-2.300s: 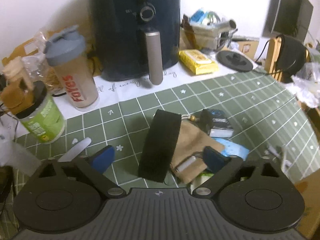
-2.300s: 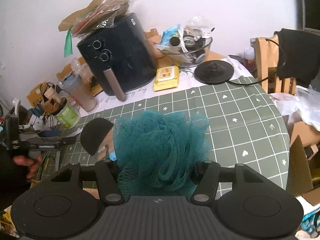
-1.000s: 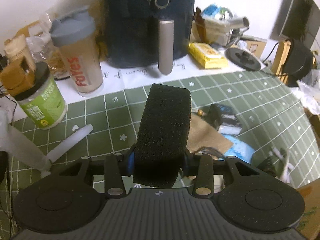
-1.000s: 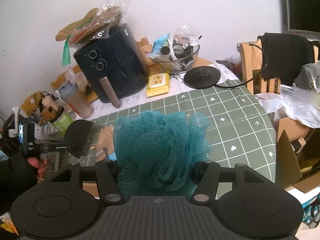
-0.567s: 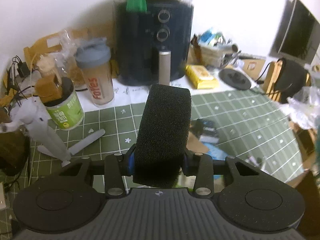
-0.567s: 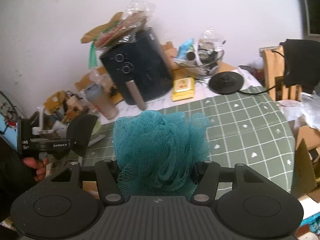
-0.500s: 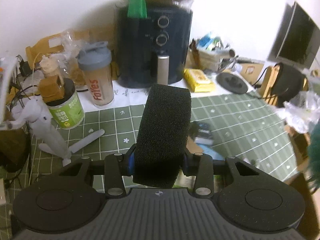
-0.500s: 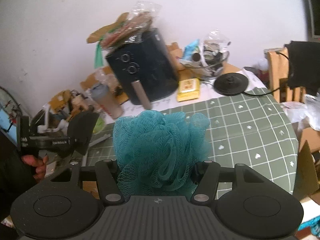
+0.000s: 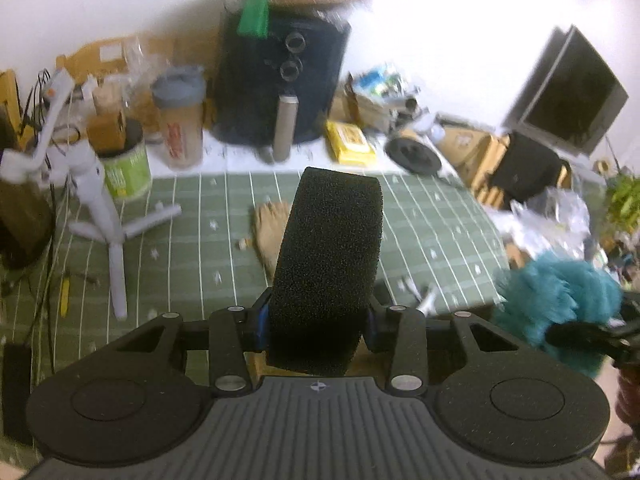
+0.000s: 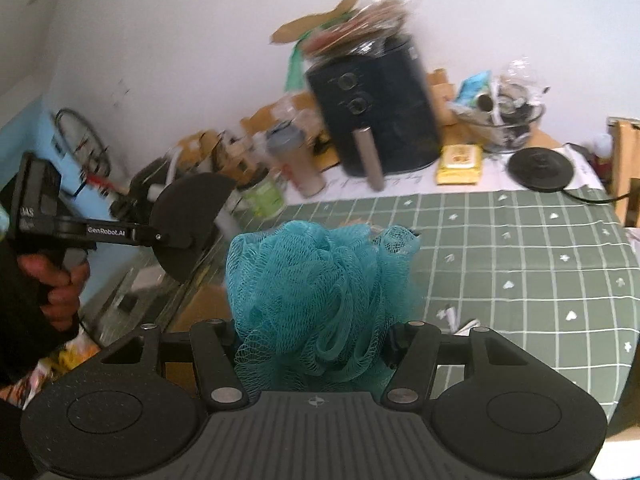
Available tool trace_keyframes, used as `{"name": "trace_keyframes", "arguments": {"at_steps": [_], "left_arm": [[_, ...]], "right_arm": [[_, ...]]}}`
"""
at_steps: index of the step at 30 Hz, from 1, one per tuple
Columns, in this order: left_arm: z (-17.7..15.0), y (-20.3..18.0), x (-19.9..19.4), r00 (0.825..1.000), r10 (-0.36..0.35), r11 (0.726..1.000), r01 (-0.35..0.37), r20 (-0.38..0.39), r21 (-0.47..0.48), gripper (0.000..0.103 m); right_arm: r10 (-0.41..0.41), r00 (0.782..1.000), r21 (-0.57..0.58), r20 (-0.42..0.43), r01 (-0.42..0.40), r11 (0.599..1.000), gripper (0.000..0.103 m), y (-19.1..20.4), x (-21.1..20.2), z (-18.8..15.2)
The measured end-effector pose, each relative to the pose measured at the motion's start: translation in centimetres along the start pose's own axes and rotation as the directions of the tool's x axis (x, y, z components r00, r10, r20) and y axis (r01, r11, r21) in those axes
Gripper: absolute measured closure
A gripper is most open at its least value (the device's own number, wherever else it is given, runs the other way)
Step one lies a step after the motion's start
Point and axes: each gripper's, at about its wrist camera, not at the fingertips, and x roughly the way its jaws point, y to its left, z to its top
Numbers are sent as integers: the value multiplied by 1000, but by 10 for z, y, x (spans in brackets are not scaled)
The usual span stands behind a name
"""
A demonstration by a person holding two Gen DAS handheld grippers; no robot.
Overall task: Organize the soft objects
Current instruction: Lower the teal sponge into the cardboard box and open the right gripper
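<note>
- Surface: a green tablecloth with a white grid and small white motifs (image 10: 520, 248) covers the table; a white wall stands behind it.
- Left gripper (image 9: 318, 320): the jaws pinch a black, coarse-pored foam sponge block (image 9: 328, 264) at its lower sides. The block stands upright between the fingers, held above the tablecloth.
- Right gripper (image 10: 316, 344): the jaws clamp a teal mesh bath pouf (image 10: 320, 300) at its base. The pouf bulges above and in front of the fingers, clear of the tablecloth.
- In the right wrist view, the left gripper appears at the left edge, gripped by a hand (image 10: 56, 284) off the table's left side.
- On the cloth just behind the sponge block lies a tan fabric pouch (image 9: 270, 232).
- Left of the pouch stands a white tripod (image 9: 104, 220).
- Far edge, left to right: a green-labelled jar (image 9: 124, 164), a grey-lidded shaker bottle (image 9: 180, 120), a dark air fryer with a metal handle (image 9: 280, 80), a flat yellow packet (image 9: 350, 144), a black round base (image 9: 414, 156).
</note>
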Motion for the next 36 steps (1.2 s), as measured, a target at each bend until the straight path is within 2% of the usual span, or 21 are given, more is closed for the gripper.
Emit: {"name": "trace_keyframes", "arguments": {"at_steps": [4, 11, 13, 14, 15, 17, 23, 28, 30, 32, 36], "left_arm": [[-18, -10, -6, 998, -19, 1000, 19, -62, -2, 62], [-50, -22, 2, 982, 11, 999, -4, -186, 38, 60], [-58, -21, 6, 977, 13, 999, -5, -212, 37, 56], [-62, -20, 8, 975, 15, 1000, -9, -221, 28, 47], [-64, -18, 8, 975, 19, 1000, -16, -222, 17, 35], [-70, -17, 5, 979, 34, 999, -35, -199, -4, 27], [-81, -18, -3, 984, 34, 999, -39, -172, -29, 27], [-84, -18, -6, 986, 45, 997, -54, -158, -54, 27], [-85, -16, -7, 988, 55, 996, -65, -146, -63, 27], [-85, -14, -9, 989, 68, 994, -79, -135, -75, 27], [-85, -11, -10, 989, 91, 991, -102, -116, -90, 27]], "right_arm": [[39, 999, 0, -32, -39, 999, 41, 6, 6, -8], [50, 996, -12, -70, -51, 999, 41, 12, 11, -16], [45, 996, -23, -80, -47, 999, 41, 14, 13, -17], [41, 996, -27, -82, -43, 999, 41, 14, 13, -19], [34, 996, -30, -87, -36, 999, 41, 15, 14, -20], [26, 995, -37, -97, -30, 999, 41, 17, 17, -21], [6, 993, -64, -121, -13, 998, 41, 23, 25, -20], [24, 990, -109, -136, -39, 993, 40, 33, 31, -7], [32, 986, -123, -163, -52, 991, 33, 36, 40, -4], [12, 985, -120, -173, -33, 992, 14, 36, 50, -5], [-8, 989, -131, -149, -12, 991, 3, 35, 52, -10]]}}
